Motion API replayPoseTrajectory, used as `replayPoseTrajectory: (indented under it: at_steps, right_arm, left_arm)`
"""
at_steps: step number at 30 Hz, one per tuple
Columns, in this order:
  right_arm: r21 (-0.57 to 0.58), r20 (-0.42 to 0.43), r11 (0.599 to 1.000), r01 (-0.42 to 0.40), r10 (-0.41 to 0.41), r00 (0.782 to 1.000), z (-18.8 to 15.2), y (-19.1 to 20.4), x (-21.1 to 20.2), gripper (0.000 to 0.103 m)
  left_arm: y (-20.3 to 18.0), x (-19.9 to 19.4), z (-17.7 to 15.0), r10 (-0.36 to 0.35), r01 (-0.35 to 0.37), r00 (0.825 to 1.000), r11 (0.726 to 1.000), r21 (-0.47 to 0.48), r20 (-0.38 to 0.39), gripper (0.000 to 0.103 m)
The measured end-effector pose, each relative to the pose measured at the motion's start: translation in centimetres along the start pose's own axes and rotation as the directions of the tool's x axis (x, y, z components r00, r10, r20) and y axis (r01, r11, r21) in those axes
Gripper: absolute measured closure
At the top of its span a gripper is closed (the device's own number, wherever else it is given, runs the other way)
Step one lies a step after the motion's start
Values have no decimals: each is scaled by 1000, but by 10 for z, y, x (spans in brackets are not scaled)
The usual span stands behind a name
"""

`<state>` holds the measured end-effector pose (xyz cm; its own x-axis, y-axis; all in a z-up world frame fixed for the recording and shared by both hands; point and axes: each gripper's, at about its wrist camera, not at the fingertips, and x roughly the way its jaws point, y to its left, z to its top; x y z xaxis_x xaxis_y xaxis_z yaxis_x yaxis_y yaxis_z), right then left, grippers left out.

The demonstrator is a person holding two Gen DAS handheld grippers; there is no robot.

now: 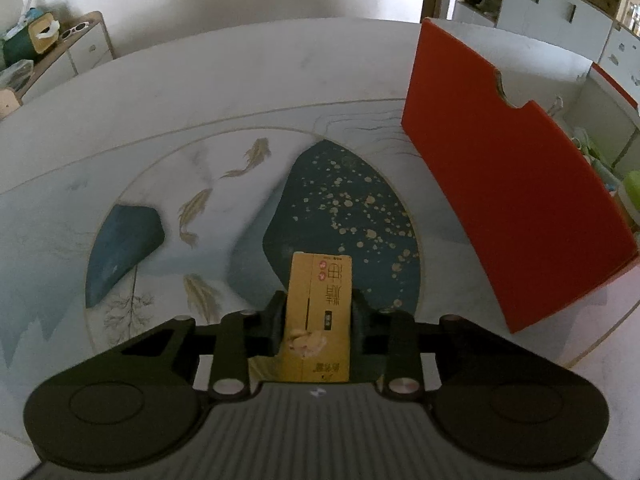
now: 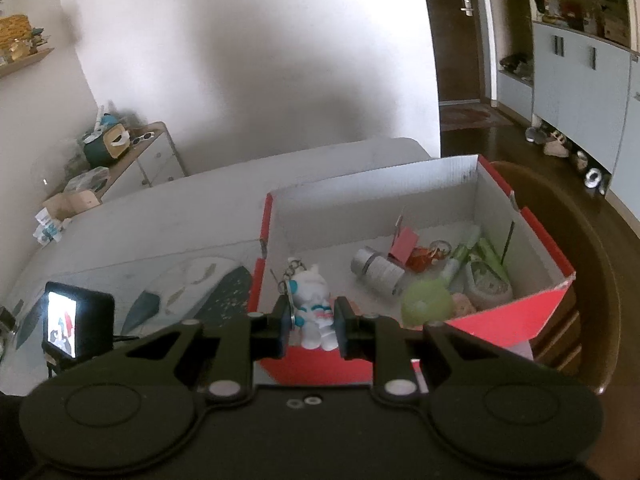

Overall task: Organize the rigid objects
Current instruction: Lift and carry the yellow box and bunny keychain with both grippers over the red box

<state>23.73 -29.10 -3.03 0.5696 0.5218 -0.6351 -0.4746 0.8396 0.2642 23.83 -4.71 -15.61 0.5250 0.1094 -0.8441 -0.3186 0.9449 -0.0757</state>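
Here the left gripper (image 1: 318, 326) pinches a slim yellow carton (image 1: 320, 312) printed with Chinese characters, its jaws pressed against the carton's two long sides; the carton juts forward above the painted tabletop (image 1: 200, 160), over the dark blue speckled patch (image 1: 344, 216) of the fish design; the red cardboard box (image 1: 516, 200) stands just to the right, near the table's right edge, its red outer wall facing the camera. In the right wrist view the right gripper (image 2: 312, 322) clamps a white figurine keychain (image 2: 314, 308) with blue and pink trim, jaws closed on its sides, held above the box's near wall (image 2: 320, 368); inside the box lie a grey cylinder (image 2: 376, 270), a green round thing (image 2: 426, 304), and green tubes (image 2: 476, 256) toward the far right corner.
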Motion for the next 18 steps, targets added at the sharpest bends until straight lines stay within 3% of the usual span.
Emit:
replayPoseTrajectory:
  at_steps: [8,18]
  right_arm:
    - [-17,7,1000,-19,19,1000,17,-40,-1,81]
    - [-8,17,1000,-1,1,1000,32,-90,0,81]
  left_arm:
    - [3,-6,2,25,-25,1000,999,-44,-3,73]
    - [-11,-57,29,-31,37,998,994,-101,57,73]
